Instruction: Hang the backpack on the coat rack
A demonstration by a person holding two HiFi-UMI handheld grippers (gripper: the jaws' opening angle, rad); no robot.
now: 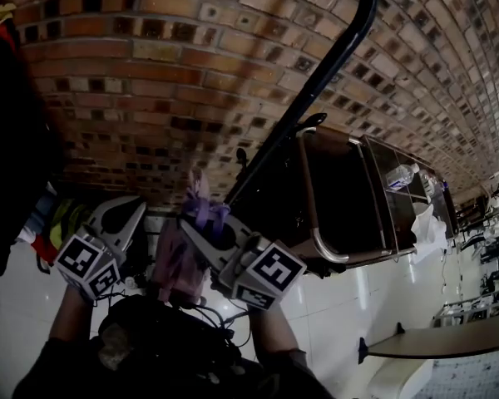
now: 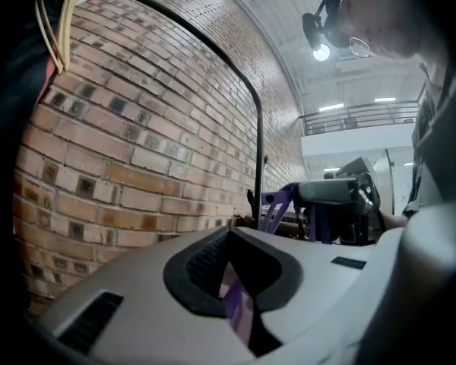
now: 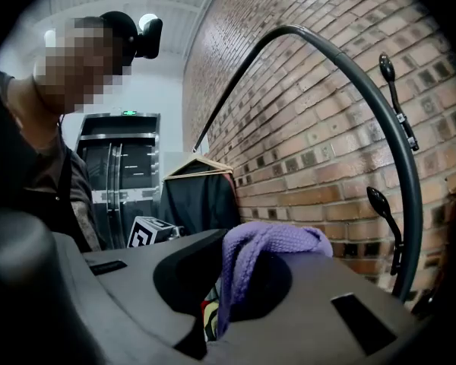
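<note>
The purple backpack hangs between my two grippers in the head view, low against the brick wall. My right gripper is shut on its woven purple top loop. My left gripper is shut on a flat purple strap. Both point level toward the wall. The black coat rack pole curves up just right of the backpack. Its hooks stand above and to the right of the right gripper. In the right gripper view, two knobbed hooks project from the pole.
A brick wall fills the background. A black garment on a wooden hanger hangs at the left. A brown-framed cart stands right of the rack, with a curved table beyond it. The floor is white tile.
</note>
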